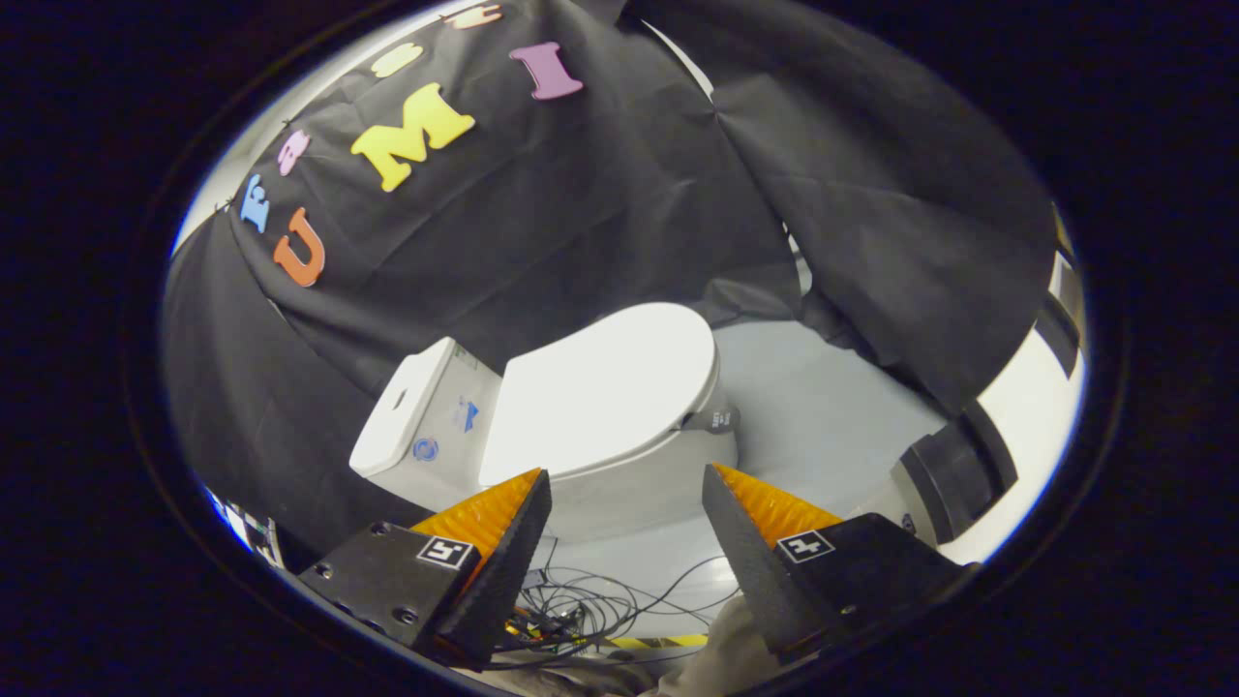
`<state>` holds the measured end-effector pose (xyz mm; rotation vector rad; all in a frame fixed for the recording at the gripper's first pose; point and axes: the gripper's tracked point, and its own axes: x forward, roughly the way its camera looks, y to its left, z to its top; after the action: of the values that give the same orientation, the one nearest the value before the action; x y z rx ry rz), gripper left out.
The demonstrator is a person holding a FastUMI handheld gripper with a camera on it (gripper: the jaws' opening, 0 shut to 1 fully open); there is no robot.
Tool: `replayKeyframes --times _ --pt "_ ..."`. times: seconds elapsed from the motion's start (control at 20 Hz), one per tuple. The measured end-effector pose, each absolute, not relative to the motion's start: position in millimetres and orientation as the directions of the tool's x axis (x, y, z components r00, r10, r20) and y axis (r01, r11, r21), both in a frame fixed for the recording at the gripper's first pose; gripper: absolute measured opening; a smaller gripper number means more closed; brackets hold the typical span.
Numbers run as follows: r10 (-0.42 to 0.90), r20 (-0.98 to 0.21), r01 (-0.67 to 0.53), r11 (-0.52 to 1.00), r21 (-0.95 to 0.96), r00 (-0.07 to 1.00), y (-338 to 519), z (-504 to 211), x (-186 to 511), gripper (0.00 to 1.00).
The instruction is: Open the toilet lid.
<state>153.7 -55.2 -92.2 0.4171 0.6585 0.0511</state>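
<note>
A white toilet stands ahead of my fingers, seen tilted. Its lid (605,387) lies flat and closed over the bowl (639,489). The tank (411,426) sits behind the lid, against the black cloth wall. A small dark tab (714,419) sticks out at the lid's front rim. My gripper (627,474) is open, its two orange-and-black fingers spread wide with nothing between them. The left fingertip (534,479) overlaps the near side of the bowl in the view; whether it touches is unclear. The gripper hangs beside and above the toilet.
A tangle of thin cables (581,610) lies on the pale floor (823,416) below the fingers, with a yellow-black striped strip (658,641) beside it. Black cloth drapes hang behind and to the right of the toilet. A dark-and-white object (953,474) stands beyond the right finger.
</note>
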Motion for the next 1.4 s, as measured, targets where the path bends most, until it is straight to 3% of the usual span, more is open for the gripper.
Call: replayKeyframes --times 0.4,0.55,1.1,1.2,1.4 --pt "0.159 -0.700 0.159 0.916 0.367 0.696 -87.5 -161.6 235.1 0.98" --pt "0.143 -0.728 0.159 0.931 0.329 0.671 -88.0 -174.8 257.1 0.93" --pt "0.110 -0.818 0.253 0.920 0.298 0.565 -116.4 -229.6 303.6 0.91" --pt "0.124 -0.824 0.266 0.911 0.316 0.553 -120.8 -237.9 308.2 0.89" --pt "0.217 -0.804 0.274 0.864 0.422 0.553 -115.4 -246.2 317.2 0.71"
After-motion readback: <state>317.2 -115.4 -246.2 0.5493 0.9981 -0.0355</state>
